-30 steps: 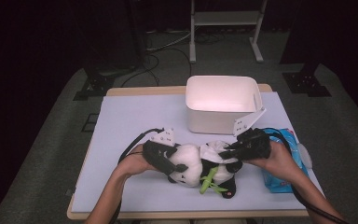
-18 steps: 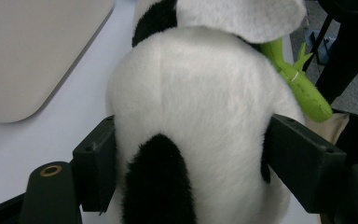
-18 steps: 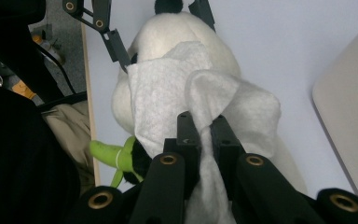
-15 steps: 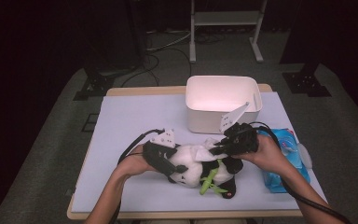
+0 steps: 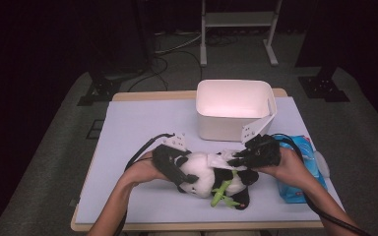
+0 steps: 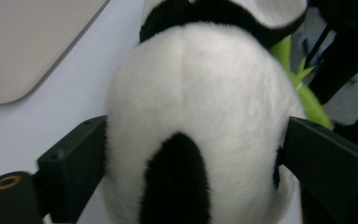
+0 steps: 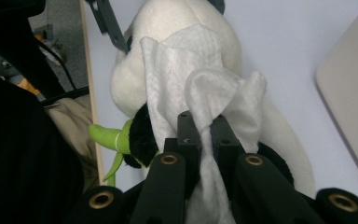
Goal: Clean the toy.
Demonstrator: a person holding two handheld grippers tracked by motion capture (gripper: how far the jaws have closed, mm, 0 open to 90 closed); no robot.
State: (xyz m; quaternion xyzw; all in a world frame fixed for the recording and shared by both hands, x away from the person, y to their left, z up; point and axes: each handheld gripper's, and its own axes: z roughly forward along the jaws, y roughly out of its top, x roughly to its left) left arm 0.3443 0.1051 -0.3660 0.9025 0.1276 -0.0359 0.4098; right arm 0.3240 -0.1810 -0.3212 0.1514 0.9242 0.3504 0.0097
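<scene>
A black-and-white panda plush [image 5: 204, 169] with a green bamboo sprig [image 5: 222, 189] lies on the lilac table top. My left gripper [image 5: 184, 173] holds its round head [image 6: 196, 102]. The jaws have just been opening, but the head still sits between them with fur pressed against both pads. My right gripper [image 5: 234, 161] comes in from the right, shut on a crumpled white wipe [image 7: 186, 79]. The wipe drapes over the plush's white body [image 7: 191, 23]. In the right gripper view its jaws [image 7: 204, 123] pinch a fold of the wipe.
A white bin [image 5: 236, 105] stands just behind the plush. A blue pack of wipes [image 5: 300, 172] lies at the right under the right forearm. The table's front edge [image 5: 197, 226] runs close below the plush. Stands and cables are on the floor beyond.
The right gripper with the wipe shifted a little left over the plush and back. The left hand and the plush stayed where they were.
</scene>
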